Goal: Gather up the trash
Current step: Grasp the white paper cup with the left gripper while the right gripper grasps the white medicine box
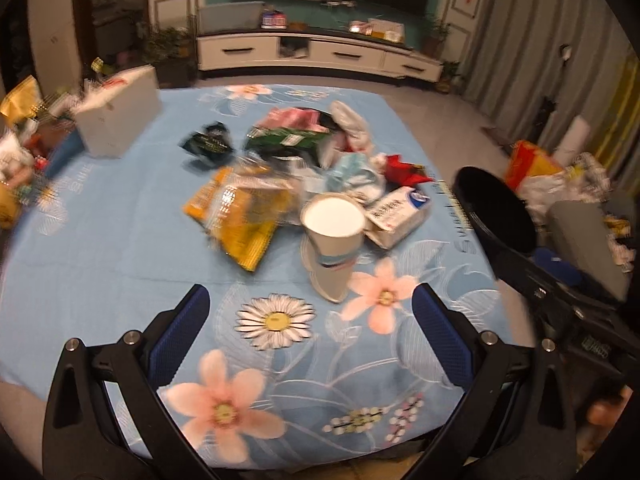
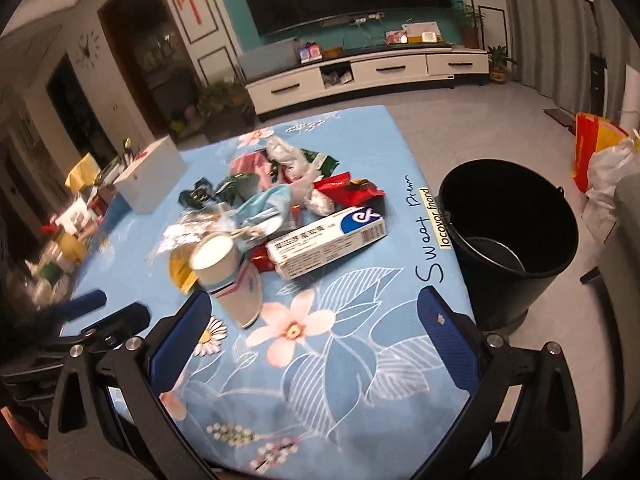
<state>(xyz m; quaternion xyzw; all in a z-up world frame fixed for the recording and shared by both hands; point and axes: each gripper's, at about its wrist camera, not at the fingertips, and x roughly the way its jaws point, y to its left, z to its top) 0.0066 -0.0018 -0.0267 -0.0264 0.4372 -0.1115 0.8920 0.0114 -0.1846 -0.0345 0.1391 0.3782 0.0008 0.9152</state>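
A heap of trash lies mid-table on the blue flowered cloth (image 1: 100, 264): a white paper cup (image 1: 334, 236) stacked on another, a yellow snack bag (image 1: 240, 212), a white and blue carton (image 1: 400, 210), green wrappers (image 1: 288, 138), a red wrapper (image 1: 404, 170). My left gripper (image 1: 310, 312) hangs open above the cloth, short of the cup, holding nothing. In the right wrist view the cup (image 2: 216, 262), the carton (image 2: 326, 242) and the red wrapper (image 2: 348, 192) lie ahead of my open, empty right gripper (image 2: 316, 314). A black bin (image 2: 508, 236) stands on the floor at the table's right edge.
A white box (image 1: 118, 116) and more clutter sit at the table's far left. Bags (image 2: 600, 156) lie on the floor beyond the bin. A TV cabinet (image 2: 368, 72) and potted plants line the far wall. The left gripper's blue finger (image 2: 86, 305) shows at the right view's left.
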